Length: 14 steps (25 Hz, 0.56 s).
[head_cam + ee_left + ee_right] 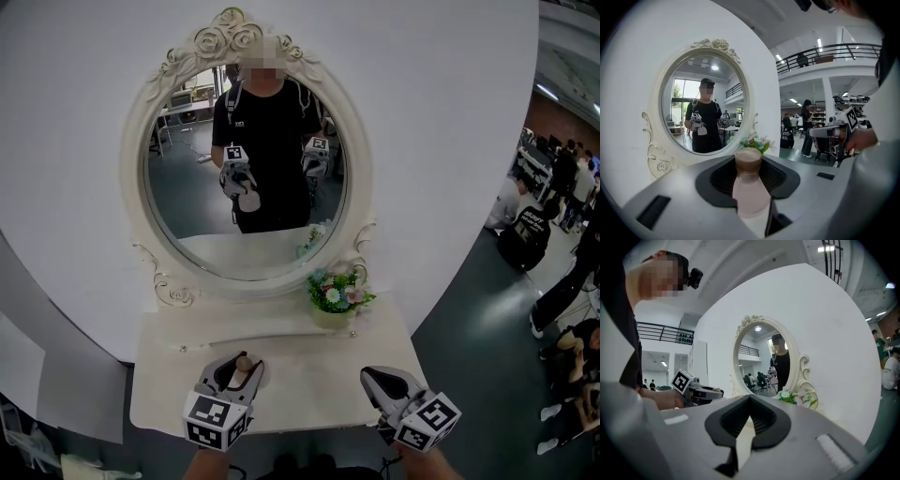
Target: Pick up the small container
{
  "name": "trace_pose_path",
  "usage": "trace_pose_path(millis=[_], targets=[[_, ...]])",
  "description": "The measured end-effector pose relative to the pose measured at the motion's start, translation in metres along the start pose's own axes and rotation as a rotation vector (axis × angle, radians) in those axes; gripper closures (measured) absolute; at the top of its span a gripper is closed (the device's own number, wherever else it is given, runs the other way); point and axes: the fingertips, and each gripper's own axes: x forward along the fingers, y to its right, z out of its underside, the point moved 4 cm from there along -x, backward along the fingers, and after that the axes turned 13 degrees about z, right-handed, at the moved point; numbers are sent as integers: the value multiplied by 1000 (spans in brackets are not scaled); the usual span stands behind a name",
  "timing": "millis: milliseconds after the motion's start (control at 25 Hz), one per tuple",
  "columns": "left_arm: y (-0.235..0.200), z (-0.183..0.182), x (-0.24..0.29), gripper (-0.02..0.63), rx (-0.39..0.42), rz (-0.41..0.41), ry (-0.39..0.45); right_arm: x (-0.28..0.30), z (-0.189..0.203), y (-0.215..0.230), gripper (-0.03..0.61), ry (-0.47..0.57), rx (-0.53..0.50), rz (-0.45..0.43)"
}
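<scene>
The small container [244,368] is a pale pink bottle with a brown cap [748,158]. It stands upright between the jaws of my left gripper [242,364], which is shut on its body [751,187], just above the front of the white vanity table [309,384]. My right gripper [373,377] hovers over the table's front right, its jaws closed tip to tip with nothing between them [750,400]. Each gripper shows in the other's view: the right gripper [830,134] and the left gripper [697,391]. The mirror reflects the held bottle.
An oval mirror [244,159] in an ornate white frame stands at the back of the table against a white wall. A small pot of flowers [337,294] sits at the back right of the tabletop. People sit and stand on the floor at the right [553,225].
</scene>
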Motion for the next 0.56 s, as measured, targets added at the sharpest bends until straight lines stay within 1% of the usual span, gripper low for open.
trace_pose_path(millis=[560], targets=[[-10,-1,-4,472,9,-24,-12,7,-3,-3,571,-3,2,-34]])
